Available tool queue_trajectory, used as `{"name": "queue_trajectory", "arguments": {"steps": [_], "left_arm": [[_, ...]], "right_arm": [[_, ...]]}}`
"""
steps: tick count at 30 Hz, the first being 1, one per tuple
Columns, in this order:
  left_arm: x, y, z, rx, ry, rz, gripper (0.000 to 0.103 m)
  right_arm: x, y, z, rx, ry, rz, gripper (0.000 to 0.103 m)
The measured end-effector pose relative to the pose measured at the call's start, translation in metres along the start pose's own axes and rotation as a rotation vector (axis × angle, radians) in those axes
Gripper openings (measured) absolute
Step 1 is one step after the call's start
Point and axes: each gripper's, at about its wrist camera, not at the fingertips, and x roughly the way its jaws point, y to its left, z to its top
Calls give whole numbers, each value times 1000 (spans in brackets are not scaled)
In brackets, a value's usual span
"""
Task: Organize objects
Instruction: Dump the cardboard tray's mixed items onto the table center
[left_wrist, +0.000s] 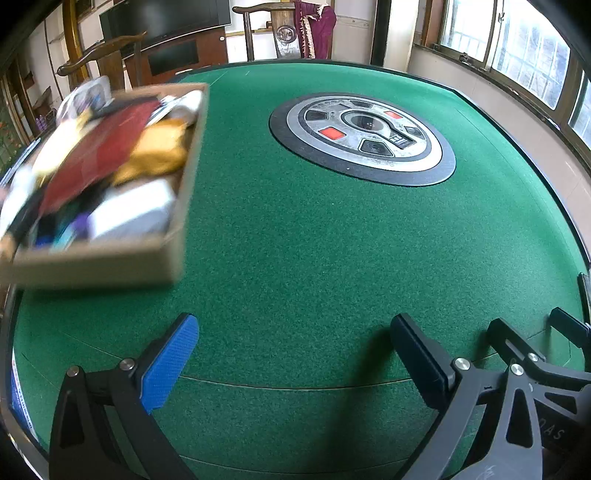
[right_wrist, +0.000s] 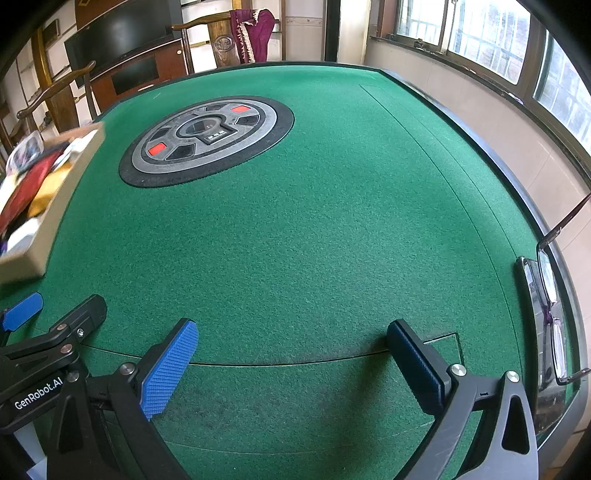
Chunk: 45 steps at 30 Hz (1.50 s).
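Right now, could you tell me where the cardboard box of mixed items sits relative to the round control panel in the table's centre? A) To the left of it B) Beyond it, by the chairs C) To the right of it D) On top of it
A. In both wrist views the cardboard box lies left of the round control panel, apart from it, on the green table.

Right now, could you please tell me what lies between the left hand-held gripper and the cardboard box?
Only bare green felt lies between the left hand-held gripper and the cardboard box, as the left wrist view shows.
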Motion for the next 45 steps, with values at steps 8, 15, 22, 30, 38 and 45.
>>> {"name": "queue_trajectory", "arguments": {"steps": [8, 15, 22, 30, 38, 45], "left_arm": [[0, 0, 0, 0, 0, 0, 103], [0, 0, 0, 0, 0, 1, 103], [1, 0, 0, 0, 0, 0, 103], [3, 1, -1, 0, -1, 1, 103], [6, 3, -3, 1, -1, 0, 103], [8, 4, -4, 1, -1, 1, 103]], "right_arm": [[0, 0, 0, 0, -1, 0, 103], [0, 0, 0, 1, -1, 0, 103], [-1, 0, 0, 1, -1, 0, 103], [0, 2, 0, 1, -1, 0, 103], [0, 3, 2, 1, -2, 0, 103], [-1, 3, 2, 1, -3, 0, 103]]}}
